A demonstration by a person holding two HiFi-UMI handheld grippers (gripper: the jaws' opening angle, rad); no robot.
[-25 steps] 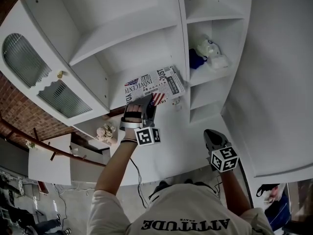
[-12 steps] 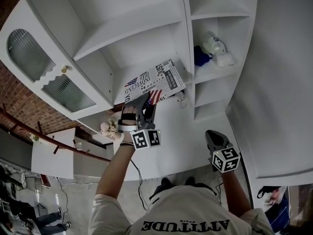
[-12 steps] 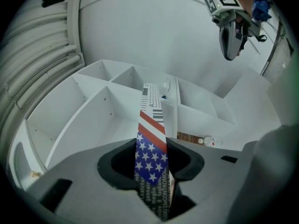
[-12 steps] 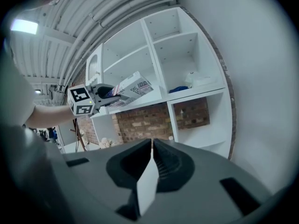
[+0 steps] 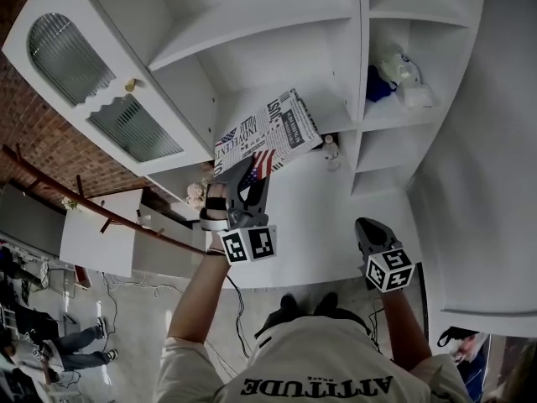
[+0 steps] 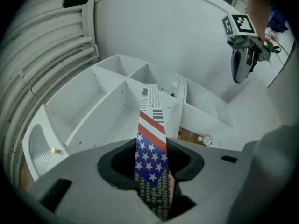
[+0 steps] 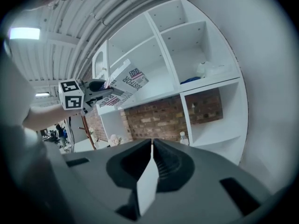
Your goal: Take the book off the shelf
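Note:
The book (image 5: 270, 131) has a newsprint cover with a stars-and-stripes band. My left gripper (image 5: 250, 171) is shut on its near edge and holds it tilted in front of the white shelf unit (image 5: 252, 36). In the left gripper view the book (image 6: 152, 139) runs up from between the jaws of the left gripper (image 6: 152, 169) toward the compartments. My right gripper (image 5: 363, 230) hangs lower right, shut with nothing in it. The right gripper view shows its jaws meeting at the right gripper (image 7: 153, 146), with the book (image 7: 127, 80) and left gripper (image 7: 99, 88) off to the left.
A cabinet door with ribbed glass (image 5: 92, 82) stands open at left. Blue and white soft things (image 5: 394, 75) sit in a right compartment. A small bottle (image 5: 330, 146) stands in the lower one, a pale figurine (image 5: 197, 194) beside it. A plain white wall (image 5: 495, 166) closes the right.
The left gripper and the book have come away from the shelf's upright divider, toward the left. The right gripper has kept its place, shut.

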